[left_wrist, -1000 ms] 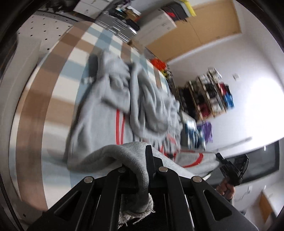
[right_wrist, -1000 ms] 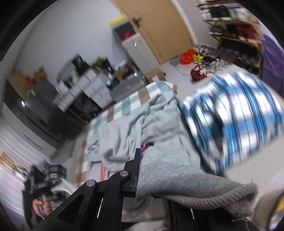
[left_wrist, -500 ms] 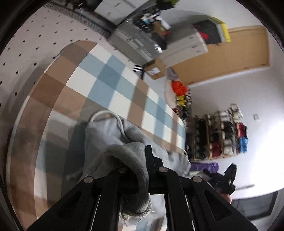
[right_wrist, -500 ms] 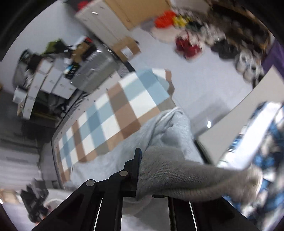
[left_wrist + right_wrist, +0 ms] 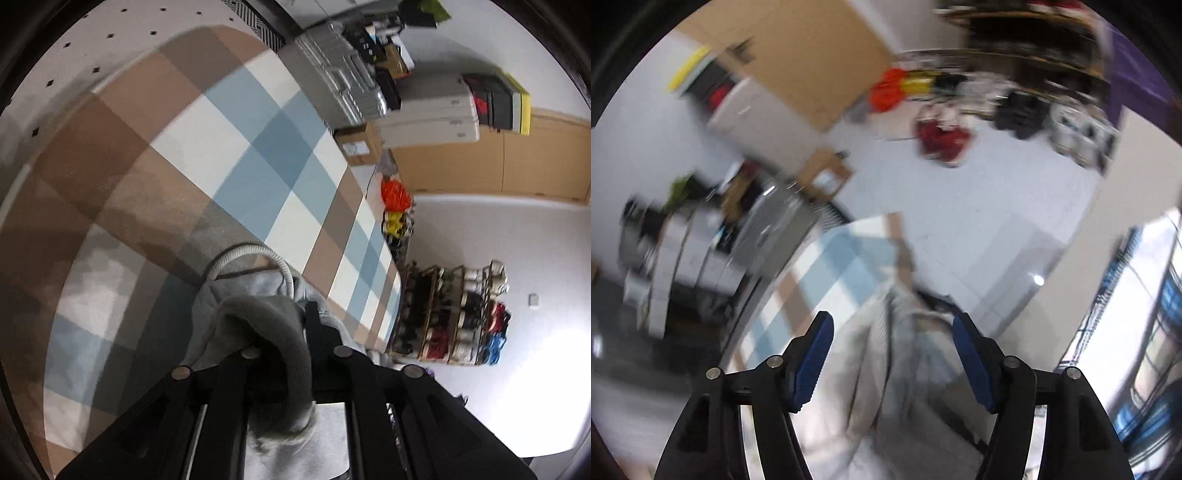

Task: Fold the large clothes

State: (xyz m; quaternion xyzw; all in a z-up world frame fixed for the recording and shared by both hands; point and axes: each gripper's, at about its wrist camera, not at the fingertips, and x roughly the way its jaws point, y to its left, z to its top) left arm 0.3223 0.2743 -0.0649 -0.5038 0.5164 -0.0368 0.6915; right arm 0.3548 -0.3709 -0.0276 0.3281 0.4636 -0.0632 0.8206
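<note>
A grey hoodie (image 5: 258, 317) lies bunched on the brown, blue and white checked mat (image 5: 221, 147), with its white cord (image 5: 251, 254) looped just ahead. My left gripper (image 5: 282, 325) has the thick grey ribbed hem filling its jaws, which are opening. In the blurred right wrist view, my right gripper (image 5: 892, 321) is opening wide. Its blue pads (image 5: 816, 350) are bare and nothing is between them. The grey hoodie (image 5: 897, 369) lies below and beyond that gripper, on the mat (image 5: 846, 258).
Past the mat's far end stand a silver suitcase (image 5: 340, 85), a cardboard box (image 5: 356, 146), white drawers (image 5: 432, 114) and an orange bag (image 5: 395, 194). A shoe rack (image 5: 454, 314) lines the wall. Blue and white checked cloth (image 5: 1145, 332) fills the right edge of the right wrist view.
Both grippers carried the grey hem across the spread hoodie toward the mat's far end and lower. The right gripper has let go of the hem and spread its jaws; the left still has cloth in it.
</note>
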